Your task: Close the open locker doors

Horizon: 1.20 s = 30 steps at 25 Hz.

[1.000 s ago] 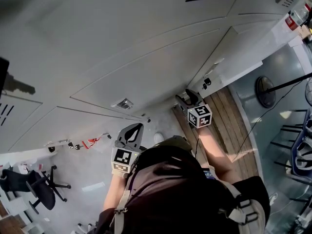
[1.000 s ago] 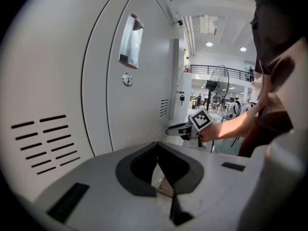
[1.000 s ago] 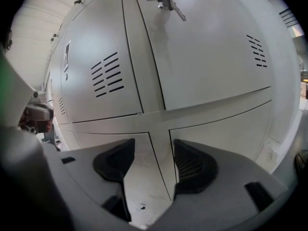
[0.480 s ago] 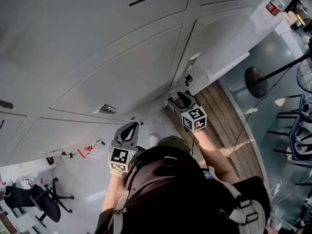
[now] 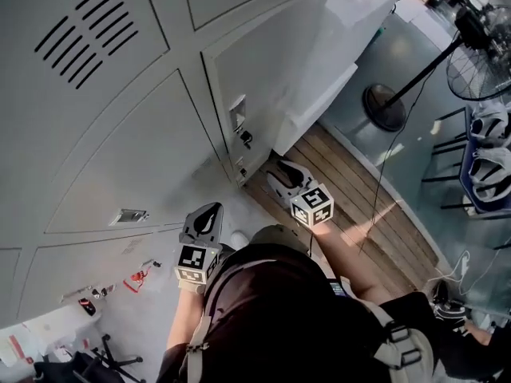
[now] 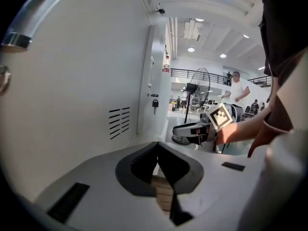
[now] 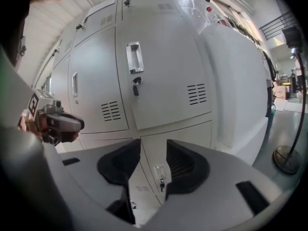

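A row of grey lockers [image 5: 120, 158] fills the left of the head view. One door [image 5: 271, 70] with a handle [image 5: 237, 114] and a hanging key [image 5: 246, 139] seems to stand slightly ajar; the right gripper view shows that door [image 7: 163, 66] straight ahead. My right gripper [image 5: 275, 168] hangs just below that key. Its jaws have just been closing, with a gap left and nothing between them [image 7: 153, 150]. My left gripper [image 5: 211, 210] is held beside closed doors, its fingertips together and empty [image 6: 157, 146].
A strip of wooden flooring [image 5: 359, 198] runs along the lockers' foot. A standing fan [image 5: 383, 102] and stacked chairs [image 5: 487, 166] are at the right. A white cabinet side [image 5: 343, 46] adjoins the last locker. An office chair [image 5: 96, 365] is at the lower left.
Both grippers have travelled along the locker row towards the end with the white cabinet. The door with the handle and key has come up right in front of my right gripper.
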### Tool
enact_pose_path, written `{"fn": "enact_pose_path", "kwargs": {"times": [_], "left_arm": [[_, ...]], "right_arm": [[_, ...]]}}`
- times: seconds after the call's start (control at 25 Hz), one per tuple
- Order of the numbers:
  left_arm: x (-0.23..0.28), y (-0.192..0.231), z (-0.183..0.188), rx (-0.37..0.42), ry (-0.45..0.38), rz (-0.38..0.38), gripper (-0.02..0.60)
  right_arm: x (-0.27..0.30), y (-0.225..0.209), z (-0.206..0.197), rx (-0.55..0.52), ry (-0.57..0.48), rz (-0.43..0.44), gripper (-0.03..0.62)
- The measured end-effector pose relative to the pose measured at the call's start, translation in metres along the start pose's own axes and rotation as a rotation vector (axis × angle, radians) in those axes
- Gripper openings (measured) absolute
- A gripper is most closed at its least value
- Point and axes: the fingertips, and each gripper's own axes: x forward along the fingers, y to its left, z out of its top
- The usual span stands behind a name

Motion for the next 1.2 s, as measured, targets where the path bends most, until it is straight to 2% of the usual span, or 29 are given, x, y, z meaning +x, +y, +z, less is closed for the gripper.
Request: {"fn": "enact_pose_path", "kwargs": {"times": [0.56, 0.88, 1.2], "left_arm": [[0.094, -0.093, 0.05, 0.069, -0.018, -0.274, 0.009], [0.134, -0.147, 0.07, 0.079, -0.03, -0.428, 0.009], [0.151, -0.174, 0.103, 0.093, -0.065, -0.534, 0.009]], "right_arm": [[-0.142, -0.077, 0.02, 0.057, -0.111, -0.274, 0.093], [-0.217, -0.088, 0.042, 0.057, -0.177, -0.384, 0.051], [-0.264, -0.083, 0.065, 0.053, -0.243, -0.471, 0.046]]}}
